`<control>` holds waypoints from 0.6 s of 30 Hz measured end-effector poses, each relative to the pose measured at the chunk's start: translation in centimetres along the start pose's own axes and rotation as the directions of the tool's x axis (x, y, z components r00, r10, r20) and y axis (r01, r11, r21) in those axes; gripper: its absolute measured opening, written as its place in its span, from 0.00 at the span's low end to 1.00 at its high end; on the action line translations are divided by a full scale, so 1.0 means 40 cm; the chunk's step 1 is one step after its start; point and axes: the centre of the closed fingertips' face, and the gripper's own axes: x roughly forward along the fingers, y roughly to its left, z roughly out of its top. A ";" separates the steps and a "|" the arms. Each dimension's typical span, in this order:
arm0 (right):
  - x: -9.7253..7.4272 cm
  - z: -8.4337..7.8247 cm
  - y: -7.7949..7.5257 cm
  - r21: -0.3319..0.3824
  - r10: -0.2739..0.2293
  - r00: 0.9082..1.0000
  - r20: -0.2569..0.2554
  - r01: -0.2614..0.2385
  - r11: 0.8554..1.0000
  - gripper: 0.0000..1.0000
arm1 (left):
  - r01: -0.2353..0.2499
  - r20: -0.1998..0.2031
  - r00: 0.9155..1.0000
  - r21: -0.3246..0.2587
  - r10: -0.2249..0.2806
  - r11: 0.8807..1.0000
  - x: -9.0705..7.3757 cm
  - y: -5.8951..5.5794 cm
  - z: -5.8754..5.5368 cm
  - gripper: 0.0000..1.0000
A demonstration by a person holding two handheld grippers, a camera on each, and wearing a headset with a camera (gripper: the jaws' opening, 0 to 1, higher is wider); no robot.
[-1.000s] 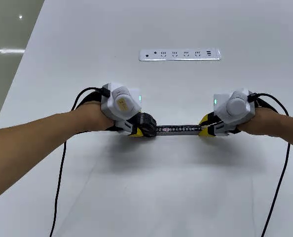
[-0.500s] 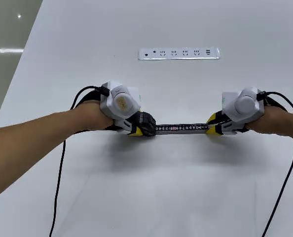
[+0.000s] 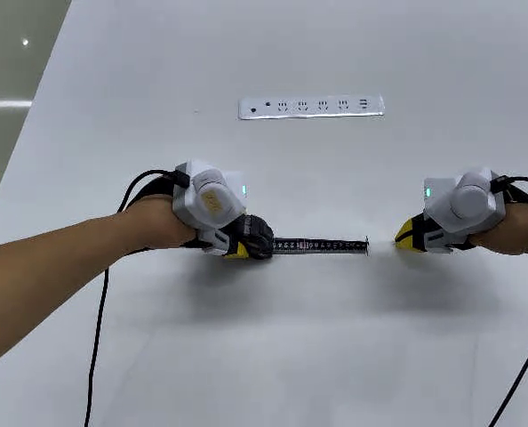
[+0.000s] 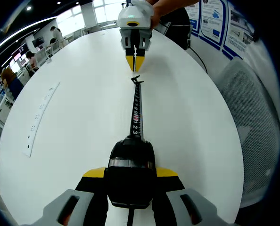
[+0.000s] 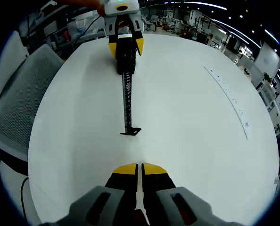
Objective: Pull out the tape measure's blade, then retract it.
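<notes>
My left gripper (image 3: pixel 244 243) is shut on the black tape measure case (image 3: pixel 255 237), which rests on the white table (image 3: pixel 273 338). In the left gripper view the case (image 4: pixel 130 172) sits between the yellow-tipped jaws. The blade (image 3: pixel 320 245) lies flat, stretched out to the right, and its end hook (image 3: pixel 367 245) is free on the table. My right gripper (image 3: pixel 404 240) is a short gap right of the hook, shut and holding nothing. From the right gripper view the hook (image 5: pixel 130 131) lies just ahead of my right gripper (image 5: pixel 139 168), with the blade (image 5: pixel 127 94) running to the case (image 5: pixel 125 54).
A white power strip (image 3: pixel 311 107) lies at the far side of the table. Black cables (image 3: pixel 95 356) trail from both grippers toward the near edge. A grey mesh chair (image 4: pixel 253 117) stands beside the table.
The right gripper has let go of the blade's end and drawn away to the right. The blade now lies loose on the table, and the left gripper still holds the case.
</notes>
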 end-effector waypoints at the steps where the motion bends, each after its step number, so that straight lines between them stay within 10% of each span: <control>1: -0.001 0.007 0.002 -0.003 0.001 1.000 0.005 -0.001 1.000 0.02 | -0.001 -0.002 1.000 0.001 0.001 1.000 0.000 0.000 -0.001 0.33; 18: -0.002 0.001 0.010 0.004 -0.005 1.000 0.005 0.005 1.000 0.03 | 0.004 0.001 1.000 -0.001 -0.004 1.000 0.009 0.003 -0.002 0.33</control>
